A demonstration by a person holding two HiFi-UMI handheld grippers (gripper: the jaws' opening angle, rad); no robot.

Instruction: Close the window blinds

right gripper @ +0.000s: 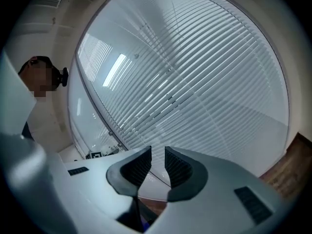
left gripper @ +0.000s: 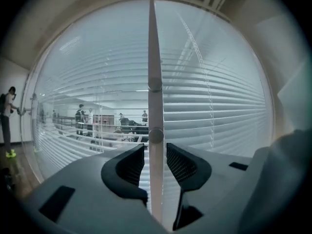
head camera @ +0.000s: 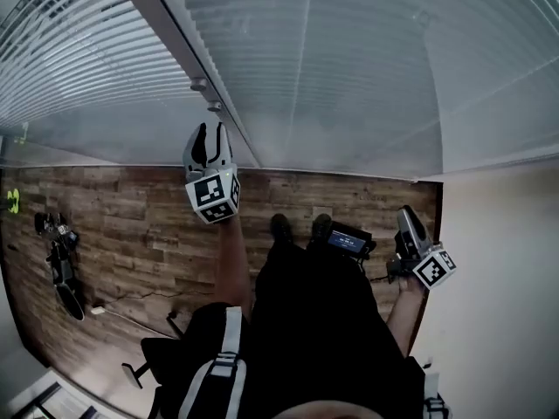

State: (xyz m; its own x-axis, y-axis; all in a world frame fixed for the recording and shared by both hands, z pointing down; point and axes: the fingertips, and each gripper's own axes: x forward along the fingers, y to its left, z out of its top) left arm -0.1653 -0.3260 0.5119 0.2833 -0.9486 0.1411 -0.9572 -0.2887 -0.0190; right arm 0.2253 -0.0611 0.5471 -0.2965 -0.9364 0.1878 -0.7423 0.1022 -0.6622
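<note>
Lower end of the vertical bar [left gripper: 154, 57] behind the left gripper [left gripper: 155, 155]; distant people [left gripper: 80, 117] too small for detail

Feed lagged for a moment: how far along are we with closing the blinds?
Done: the left gripper is clamped on the tilt wand. In hand: the open slats show the room beyond, so nothing looks closed there yet. Left: twist the wand until they shut. The right gripper holds nothing.
</note>
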